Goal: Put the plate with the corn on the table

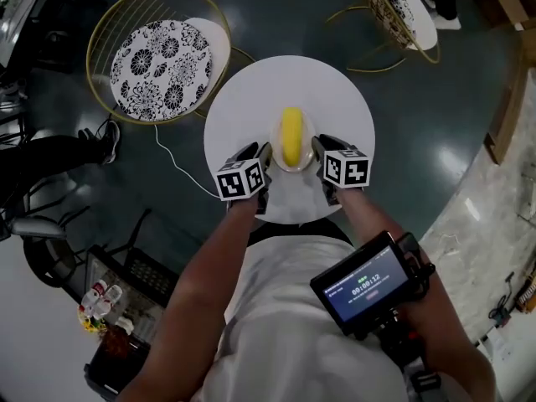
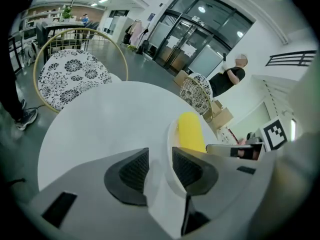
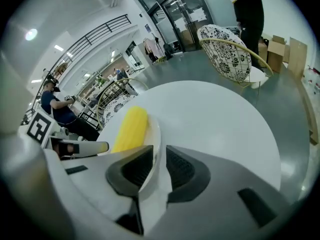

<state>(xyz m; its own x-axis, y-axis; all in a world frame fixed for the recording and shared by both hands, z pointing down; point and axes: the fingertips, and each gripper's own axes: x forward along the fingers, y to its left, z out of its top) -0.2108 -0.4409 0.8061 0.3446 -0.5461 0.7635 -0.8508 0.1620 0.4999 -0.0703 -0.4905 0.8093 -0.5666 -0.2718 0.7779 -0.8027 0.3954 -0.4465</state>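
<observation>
Head view: the plate (image 1: pixel 293 166) with the corn (image 1: pixel 291 135) rests at the middle of the table (image 1: pixel 251 99). We pinch its rim with the right gripper (image 1: pixel 319 151) — likely to steady it — while the left gripper (image 1: pixel 265 156) straddles the opposite rim, jaws released.

One table (image 1: pixel 243 99) was counted. On it one plate (image 1: pixel 293 168) was counted, and one corn (image 1: pixel 291 136) on that plate. Two grippers were counted at the table's near edge: a left gripper (image 1: pixel 263 159) and a right gripper (image 1: pixel 321 153). Two chairs were counted beyond the table: one chair (image 1: pixel 159 57) off its left side and one chair (image 1: pixel 402 2) off its right, each with one patterned cushion. One screen (image 1: pixel 368 283) was counted nearer than the table. Away from the table two more people were counted: one standing person (image 3: pixel 247 9) and one seated person (image 3: pixel 57 109).
</observation>
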